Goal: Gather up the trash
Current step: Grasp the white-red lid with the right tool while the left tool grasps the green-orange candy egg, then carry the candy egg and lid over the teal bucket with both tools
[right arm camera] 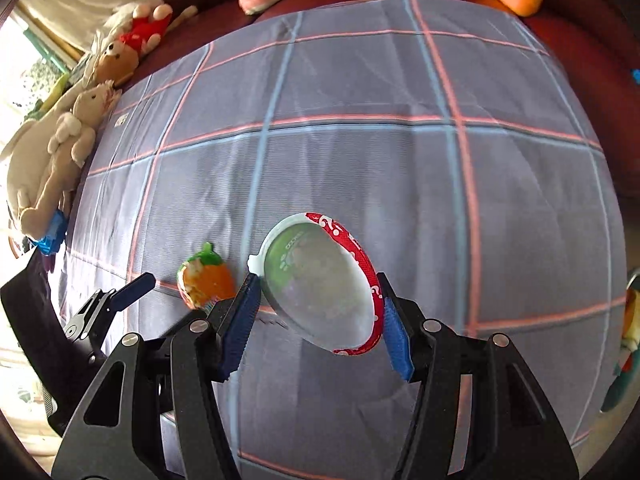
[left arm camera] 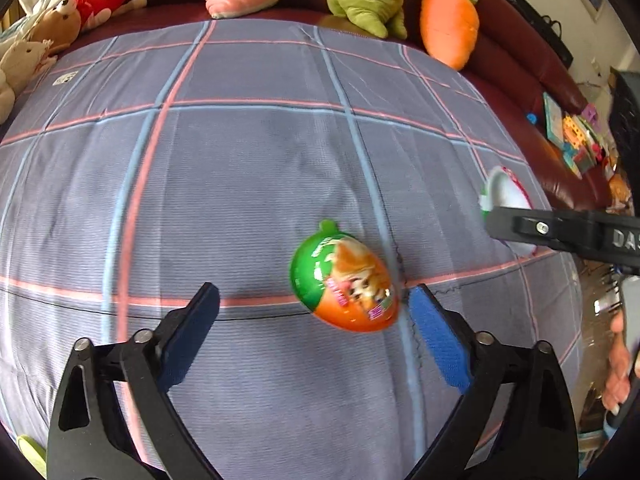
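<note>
Left gripper [left arm camera: 314, 304] hanging jaws wide over the plaid sheet [left arm camera: 240, 160], the carrot-shaped wrapper [left arm camera: 345, 279] lying just beyond its right fingertip; right gripper [right arm camera: 320, 316] bracketing the egg-shaped plastic shell [right arm camera: 320, 284], contact with the pads unclear

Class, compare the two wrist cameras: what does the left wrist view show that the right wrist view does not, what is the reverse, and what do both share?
Only the left wrist view shows the toy clutter beside the sofa and the printed face of the egg-shaped package, which lies ahead of the open left gripper. Only the right wrist view shows the right gripper straddling the red-rimmed lid, with contact unclear, and the blue toy at the cloth's edge. Both show the plaid cloth, both trash pieces, the plush carrot and the teddy bear.
</note>
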The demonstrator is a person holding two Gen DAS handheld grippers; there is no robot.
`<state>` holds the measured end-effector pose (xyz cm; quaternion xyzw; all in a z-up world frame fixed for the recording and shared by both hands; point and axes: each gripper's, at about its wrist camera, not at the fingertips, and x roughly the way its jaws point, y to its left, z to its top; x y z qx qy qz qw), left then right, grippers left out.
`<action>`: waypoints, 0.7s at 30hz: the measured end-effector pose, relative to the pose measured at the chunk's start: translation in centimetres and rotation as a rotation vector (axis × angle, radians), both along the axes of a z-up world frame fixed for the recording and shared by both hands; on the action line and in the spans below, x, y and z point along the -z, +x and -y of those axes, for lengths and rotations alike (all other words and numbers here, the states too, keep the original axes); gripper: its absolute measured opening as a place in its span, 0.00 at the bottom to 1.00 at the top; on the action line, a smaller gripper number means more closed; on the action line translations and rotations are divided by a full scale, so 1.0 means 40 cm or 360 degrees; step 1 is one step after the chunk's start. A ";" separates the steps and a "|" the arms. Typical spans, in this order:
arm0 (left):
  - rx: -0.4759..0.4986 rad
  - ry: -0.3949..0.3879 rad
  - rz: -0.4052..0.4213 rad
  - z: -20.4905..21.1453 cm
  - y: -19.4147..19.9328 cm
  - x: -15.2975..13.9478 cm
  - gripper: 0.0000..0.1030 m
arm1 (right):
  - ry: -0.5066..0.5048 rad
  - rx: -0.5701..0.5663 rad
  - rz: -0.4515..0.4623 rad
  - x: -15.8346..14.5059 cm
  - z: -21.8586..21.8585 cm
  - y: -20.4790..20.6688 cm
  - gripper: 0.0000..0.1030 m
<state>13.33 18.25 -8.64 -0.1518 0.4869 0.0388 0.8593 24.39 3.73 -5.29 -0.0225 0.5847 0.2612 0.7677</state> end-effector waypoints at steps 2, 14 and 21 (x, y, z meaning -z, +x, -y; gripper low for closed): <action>-0.0021 0.0044 -0.0013 0.021 0.011 0.003 0.83 | 0.0031 0.0031 -0.0008 -0.003 0.043 -0.002 0.53; -0.0124 0.0355 -0.0001 0.103 0.047 0.012 0.59 | 0.0141 0.0185 -0.0030 0.011 0.222 -0.012 0.54; -0.0097 0.0292 0.0010 0.147 0.056 -0.026 0.59 | 0.0210 0.0293 -0.0025 0.005 0.338 -0.013 0.53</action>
